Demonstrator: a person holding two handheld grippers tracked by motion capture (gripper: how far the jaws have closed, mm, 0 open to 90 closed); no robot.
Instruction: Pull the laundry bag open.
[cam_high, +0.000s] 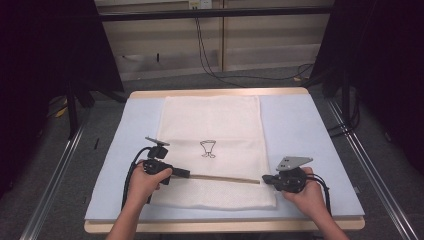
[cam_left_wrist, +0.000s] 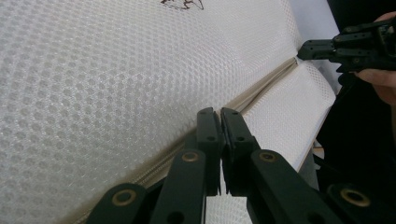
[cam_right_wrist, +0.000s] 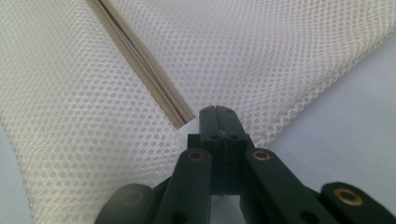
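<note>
In the high view, nearest the camera, the person's two hands come in over the bench's front edge, each holding a tool. The left tool (cam_high: 186, 174) and the right tool (cam_high: 264, 178) face each other across a white mesh bag (cam_high: 212, 130), which lies flat on a pale blue mat (cam_high: 300, 125) covering the bench (cam_high: 220, 93). A tan zipper (cam_high: 225, 178) runs across the bag's near part, between the two tool tips; the left tip sits at one end of it, the right tip at the other. A small dark drawing (cam_high: 208, 148) marks the bag's middle. In the left gripper view, the left tool (cam_left_wrist: 220, 113) has its jaws pressed together at the zipper (cam_left_wrist: 261, 88); whether cloth is pinched there cannot be told. The right tool (cam_left_wrist: 303, 49) shows farther off at the zipper's far end. In the right gripper view, the right tool (cam_right_wrist: 219, 111) is likewise fully closed, its tip just beside the zipper's end (cam_right_wrist: 180, 119) at the bag's (cam_right_wrist: 261, 56) edge, and a hold cannot be confirmed.
</note>
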